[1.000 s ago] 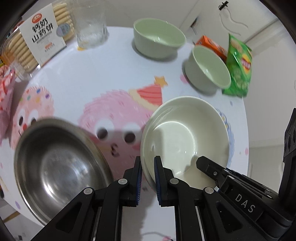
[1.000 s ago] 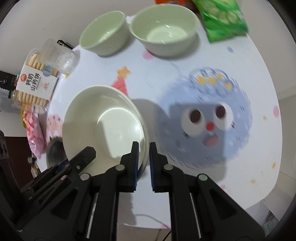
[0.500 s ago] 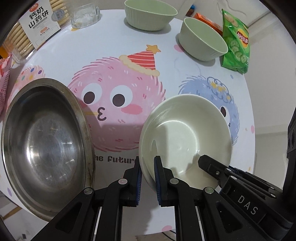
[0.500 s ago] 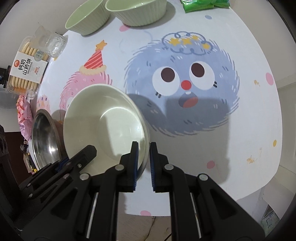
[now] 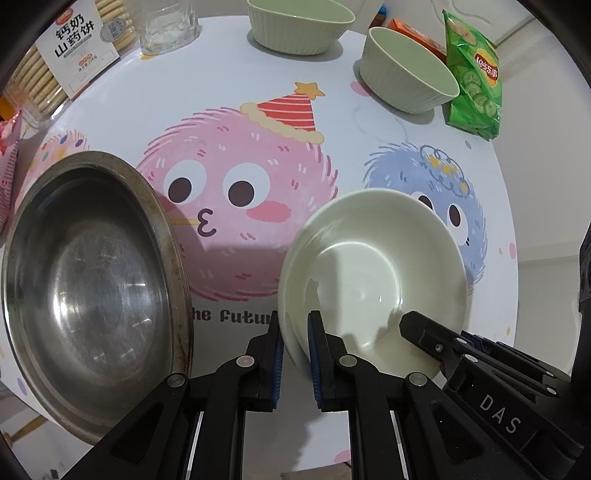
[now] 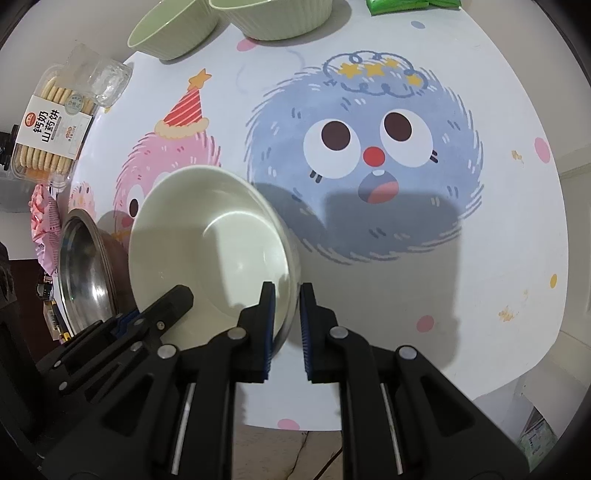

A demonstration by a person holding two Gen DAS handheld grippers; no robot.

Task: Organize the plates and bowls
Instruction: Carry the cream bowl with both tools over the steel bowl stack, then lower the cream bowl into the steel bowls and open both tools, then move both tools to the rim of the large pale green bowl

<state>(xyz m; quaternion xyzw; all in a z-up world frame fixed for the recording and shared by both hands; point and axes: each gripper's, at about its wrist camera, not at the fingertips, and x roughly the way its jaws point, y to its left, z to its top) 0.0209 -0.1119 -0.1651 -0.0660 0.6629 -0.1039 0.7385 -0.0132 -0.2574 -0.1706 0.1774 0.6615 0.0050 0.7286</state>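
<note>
Left wrist view shows the left gripper (image 5: 295,350) clamped on the near-left rim of a cream-white bowl (image 5: 373,273), one blue pad inside the wall and one outside, jaws narrow with only the rim between them. From the right wrist view, the right gripper (image 6: 284,325) pinches the opposite, right-hand rim of the same bowl (image 6: 210,251) in the same way. Two grips on opposite sides make sense for a wide, shallow, slick bowl: a single pinch on one edge would let it swing or slip, while two keep it level and under control.

The bowl sits toward the near edge of the round table (image 5: 369,129), over the seam between the pink monster print (image 5: 236,206) and the blue monster print (image 6: 369,162). Whether its base rests on the tabletop or hangs just above it I cannot say for sure; the shadow close under it suggests it is very low.

Beside it, toward the near-left edge of the table, lies a stainless steel basin (image 5: 92,288), close to the bowl but not touching it. Two ribbed pale green bowls stand at the far edge, one (image 5: 299,22) nearer the middle, the other (image 5: 406,70) to its right beside a green chip bag (image 5: 472,77). A biscuit box (image 5: 62,51) and a clear glass (image 5: 170,29) occupy the far-left edge.

As a judgement, the bowl is being positioned for sorting, likely to be gathered with the other bowls.
</note>
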